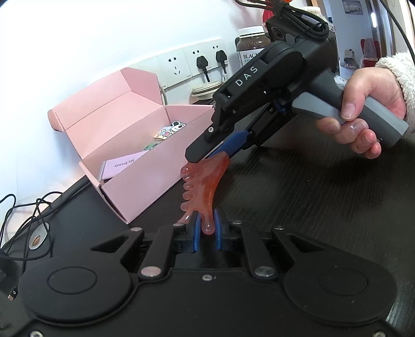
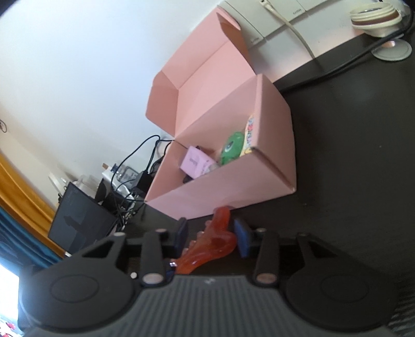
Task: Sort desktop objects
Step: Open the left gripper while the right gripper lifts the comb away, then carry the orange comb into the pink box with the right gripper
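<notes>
A translucent orange comb [image 1: 205, 178] [image 2: 207, 243] hangs above the dark desk [image 1: 311, 194], just in front of an open pink box [image 1: 145, 186] [image 2: 233, 186]. My left gripper [image 1: 207, 233] is shut on the comb's lower tip, with its blue pads pressing on both sides. My right gripper [image 1: 207, 155] [image 2: 211, 234], held by a hand [image 1: 363, 114], straddles the comb's upper end. In the right wrist view its fingers stand apart, and a gap shows between the left finger and the comb. The box holds a small pink carton [image 2: 194, 162], a green item [image 2: 230, 147] and a cartoon sticker [image 1: 170, 131].
A dark jar [image 1: 250, 44], plugged wall sockets [image 1: 197, 62] and a cream lid [image 1: 205, 89] [image 2: 373, 15] stand behind the box. Loose black cables [image 1: 26, 212] lie at the desk's left edge. A dark screen [image 2: 80, 220] and more cables sit beyond the box's far end.
</notes>
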`<action>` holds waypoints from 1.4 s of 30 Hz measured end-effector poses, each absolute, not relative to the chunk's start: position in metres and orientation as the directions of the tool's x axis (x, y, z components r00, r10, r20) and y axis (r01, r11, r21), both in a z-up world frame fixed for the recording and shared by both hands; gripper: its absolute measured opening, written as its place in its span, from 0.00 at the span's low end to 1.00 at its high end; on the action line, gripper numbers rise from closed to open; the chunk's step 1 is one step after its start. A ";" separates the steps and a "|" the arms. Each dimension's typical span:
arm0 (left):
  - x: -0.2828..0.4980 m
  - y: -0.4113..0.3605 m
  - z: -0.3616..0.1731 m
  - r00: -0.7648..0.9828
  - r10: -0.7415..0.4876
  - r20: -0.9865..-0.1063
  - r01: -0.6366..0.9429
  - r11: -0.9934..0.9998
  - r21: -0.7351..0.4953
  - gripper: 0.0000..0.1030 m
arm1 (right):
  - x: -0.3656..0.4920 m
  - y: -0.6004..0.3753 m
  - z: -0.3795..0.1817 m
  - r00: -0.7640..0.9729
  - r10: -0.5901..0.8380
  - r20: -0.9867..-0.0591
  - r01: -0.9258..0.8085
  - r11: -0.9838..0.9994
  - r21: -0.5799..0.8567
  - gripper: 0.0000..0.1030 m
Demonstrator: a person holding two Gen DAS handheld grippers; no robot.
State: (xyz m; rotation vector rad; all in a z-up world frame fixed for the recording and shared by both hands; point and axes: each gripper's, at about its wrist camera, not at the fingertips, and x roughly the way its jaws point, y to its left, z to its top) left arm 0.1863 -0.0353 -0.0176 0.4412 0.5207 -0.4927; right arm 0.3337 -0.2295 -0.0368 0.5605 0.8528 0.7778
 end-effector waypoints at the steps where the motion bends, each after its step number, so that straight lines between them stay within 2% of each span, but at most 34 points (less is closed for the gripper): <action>1: 0.186 -0.036 -0.018 0.759 -0.327 -0.563 0.544 0.794 0.272 0.11 | 0.334 -0.230 -0.037 0.416 0.797 -0.438 -0.370 0.588 0.719 0.40; 6: 0.182 -0.038 -0.019 0.766 -0.319 -0.558 0.541 0.789 0.292 0.11 | 0.329 -0.234 -0.033 0.416 0.838 -0.352 -0.379 0.512 0.771 0.40; 17: 0.180 -0.038 -0.018 0.766 -0.319 -0.557 0.541 0.789 0.291 0.12 | 0.328 -0.217 -0.031 0.416 0.842 -0.345 -0.420 0.514 0.748 0.40; 19: 0.180 -0.037 -0.018 0.765 -0.321 -0.558 0.541 0.791 0.287 0.12 | 0.327 -0.213 -0.031 0.412 0.837 -0.362 -0.430 0.528 0.732 0.37; 21: 0.179 -0.037 -0.018 0.768 -0.318 -0.556 0.538 0.791 0.291 0.13 | 0.325 -0.207 -0.032 0.415 0.818 -0.398 -0.441 0.564 0.698 0.23; 23: 0.178 -0.038 -0.018 0.771 -0.315 -0.553 0.536 0.790 0.298 0.13 | 0.321 -0.207 -0.031 0.425 0.818 -0.388 -0.460 0.564 0.686 0.19; 30: 0.175 -0.038 -0.018 0.782 -0.314 -0.539 0.528 0.793 0.304 0.16 | 0.301 -0.202 -0.008 0.451 0.827 -0.337 -0.554 0.555 0.621 0.16; 34: 0.178 -0.031 -0.014 0.780 -0.315 -0.540 0.502 0.830 0.241 0.18 | 0.293 -0.201 0.006 0.472 0.814 -0.338 -0.579 0.575 0.577 0.16; 35: 0.181 -0.029 -0.014 0.771 -0.317 -0.552 0.498 0.841 0.212 0.21 | 0.293 -0.201 0.008 0.476 0.810 -0.342 -0.576 0.582 0.574 0.16; 37: 0.185 -0.025 -0.011 0.760 -0.322 -0.565 0.485 0.859 0.164 0.36 | 0.292 -0.204 0.011 0.497 0.794 -0.350 -0.570 0.603 0.559 0.16; 38: 0.186 -0.024 -0.010 0.758 -0.323 -0.567 0.477 0.867 0.143 0.50 | 0.291 -0.206 0.012 0.503 0.788 -0.354 -0.571 0.611 0.549 0.16; 42: 0.185 -0.027 -0.005 0.775 -0.307 -0.552 0.445 0.886 0.133 0.67 | 0.290 -0.212 0.011 0.546 0.746 -0.381 -0.531 0.660 0.532 0.16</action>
